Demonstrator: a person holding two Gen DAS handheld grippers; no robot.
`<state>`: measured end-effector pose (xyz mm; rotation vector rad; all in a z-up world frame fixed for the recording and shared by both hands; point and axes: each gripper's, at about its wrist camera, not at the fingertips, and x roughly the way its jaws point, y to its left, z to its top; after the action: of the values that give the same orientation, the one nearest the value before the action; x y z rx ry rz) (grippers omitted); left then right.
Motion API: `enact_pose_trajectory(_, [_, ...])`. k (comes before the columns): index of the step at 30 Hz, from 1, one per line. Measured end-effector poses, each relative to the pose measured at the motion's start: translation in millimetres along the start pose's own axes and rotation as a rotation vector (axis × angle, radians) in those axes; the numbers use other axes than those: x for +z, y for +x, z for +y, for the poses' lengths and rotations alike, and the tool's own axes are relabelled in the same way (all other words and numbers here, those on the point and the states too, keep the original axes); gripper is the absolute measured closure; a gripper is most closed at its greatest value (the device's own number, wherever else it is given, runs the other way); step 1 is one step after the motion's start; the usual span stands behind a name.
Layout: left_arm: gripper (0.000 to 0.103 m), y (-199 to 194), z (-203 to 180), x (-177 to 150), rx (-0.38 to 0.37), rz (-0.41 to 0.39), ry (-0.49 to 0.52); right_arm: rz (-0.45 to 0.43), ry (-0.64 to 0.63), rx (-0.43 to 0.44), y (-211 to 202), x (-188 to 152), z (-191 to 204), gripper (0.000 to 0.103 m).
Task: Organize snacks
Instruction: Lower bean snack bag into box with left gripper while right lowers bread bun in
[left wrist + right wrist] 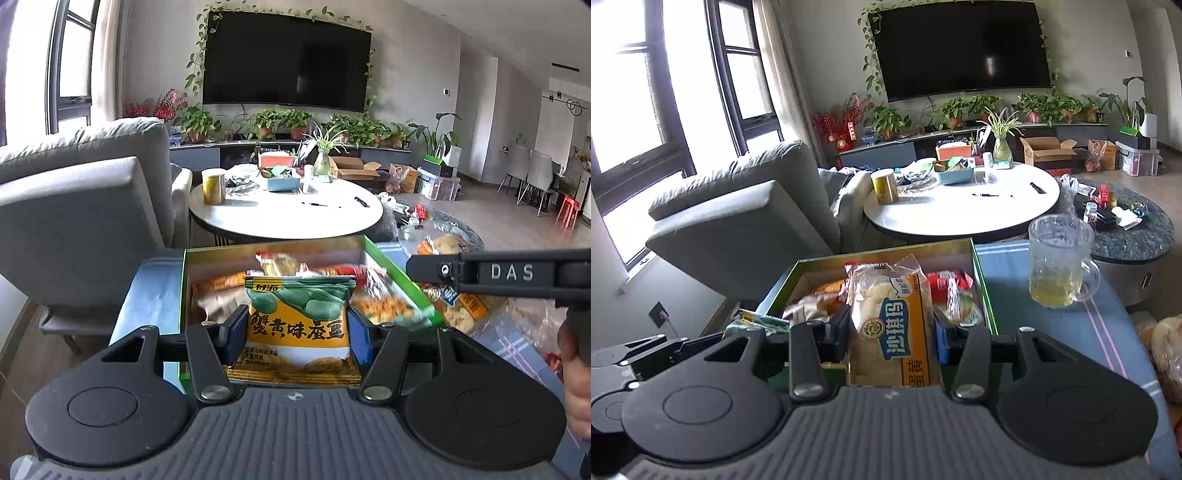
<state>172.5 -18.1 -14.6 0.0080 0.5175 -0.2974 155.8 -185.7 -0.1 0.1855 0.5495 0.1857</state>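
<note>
My left gripper [295, 332] is shut on a green and yellow bag of broad beans [299, 317], held over the near end of a green box [183, 295] that holds several snack packs. My right gripper [892, 332] is shut on a clear and orange pastry pack [890, 325], held over the same green box [982, 288]. The right gripper's body shows at the right of the left wrist view [509, 273]. The bean bag's edge [764, 321] shows at the left of the right wrist view.
A glass mug [1058, 266] with yellow liquid stands on the blue cloth right of the box. More snack bags [461, 306] lie right of the box. A grey armchair [74, 206] is at the left. A white round table [288, 214] stands beyond.
</note>
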Motion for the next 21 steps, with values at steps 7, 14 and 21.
enact_pose_trajectory(7, [0.051,24.7,5.0,22.3,0.02,-0.005,-0.003,-0.001,0.009,-0.001,19.1,12.8,0.2,0.032])
enact_pose_trajectory(14, [0.051,57.3,16.4,28.8,0.043,0.022,-0.041,0.024,0.03,-0.003,47.5,20.7,-2.4,0.032])
enact_pose_trajectory(21, [0.051,83.1,20.6,32.1,0.042,0.041,-0.054,0.051,0.039,-0.013,70.8,23.1,-5.9,0.032])
